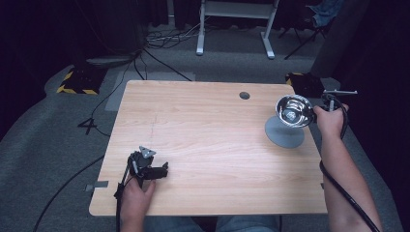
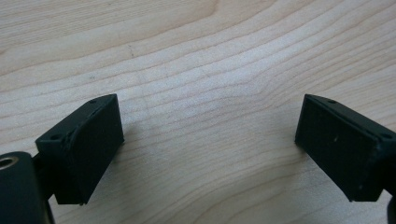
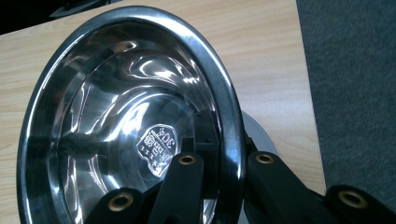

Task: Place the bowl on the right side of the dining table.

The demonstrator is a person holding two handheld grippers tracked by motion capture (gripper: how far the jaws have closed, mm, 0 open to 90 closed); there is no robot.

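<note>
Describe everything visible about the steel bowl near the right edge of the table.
The steel bowl is round, shiny and mirror-like, with a rolled rim and a stamped "304" mark on its inner bottom. It looks empty. It is lifted and tipped on edge, inside facing the camera, above a grey disc at the table's right side. The right gripper clamps its rim, one jaw inside, one outside.

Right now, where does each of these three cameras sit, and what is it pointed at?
High view: above the person's side, facing forward and down on the wooden table; both forearms show.
Left gripper view: rides the left gripper, facing bare wood; its black jaws stand wide apart.
Right gripper view: rides the right gripper, facing into the steel bowl whose rim it clamps.
Shared: high and right gripper views both show the bowl above a grey disc.
</note>
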